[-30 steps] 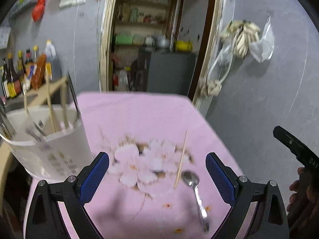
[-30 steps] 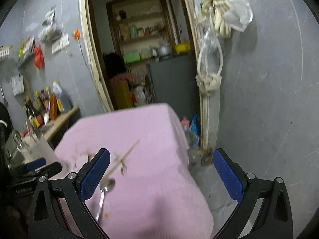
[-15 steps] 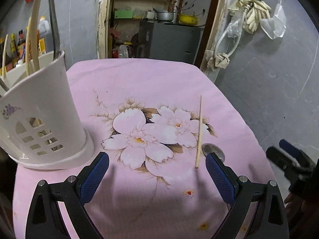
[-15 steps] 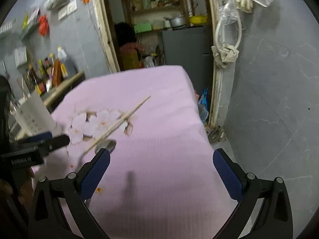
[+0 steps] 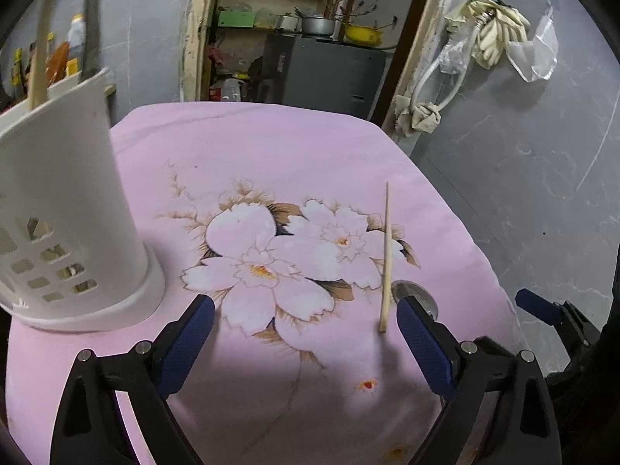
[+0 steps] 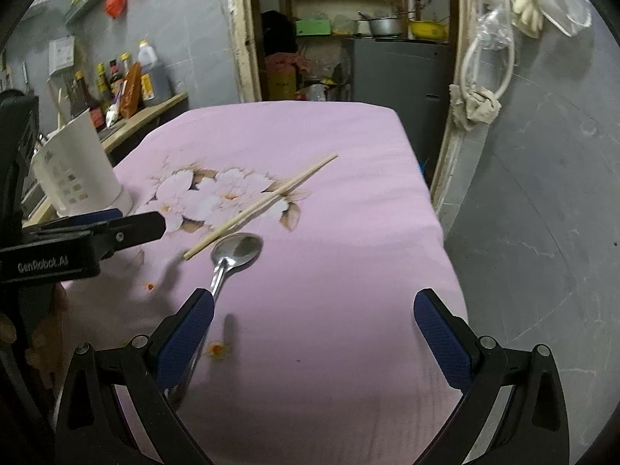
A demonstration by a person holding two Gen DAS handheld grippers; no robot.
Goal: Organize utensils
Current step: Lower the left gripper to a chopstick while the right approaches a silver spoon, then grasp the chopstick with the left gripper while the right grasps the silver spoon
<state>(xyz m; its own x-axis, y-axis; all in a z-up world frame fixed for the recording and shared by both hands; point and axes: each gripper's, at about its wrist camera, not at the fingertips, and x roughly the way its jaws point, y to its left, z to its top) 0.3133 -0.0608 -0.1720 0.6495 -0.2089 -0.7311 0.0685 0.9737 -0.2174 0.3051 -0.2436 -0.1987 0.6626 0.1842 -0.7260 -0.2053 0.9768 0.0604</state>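
Both tongs gaping, nothing gripped

My right tongs (image 6: 312, 333) and left tongs (image 5: 304, 343) hang spread over the table's near edge; the shiny metal spoon (image 6: 232, 255) lies beside the thin wooden chopstick (image 6: 263, 205) mid-cloth, and the white slotted plastic utensil holder (image 5: 66, 232) stands by the left edge.
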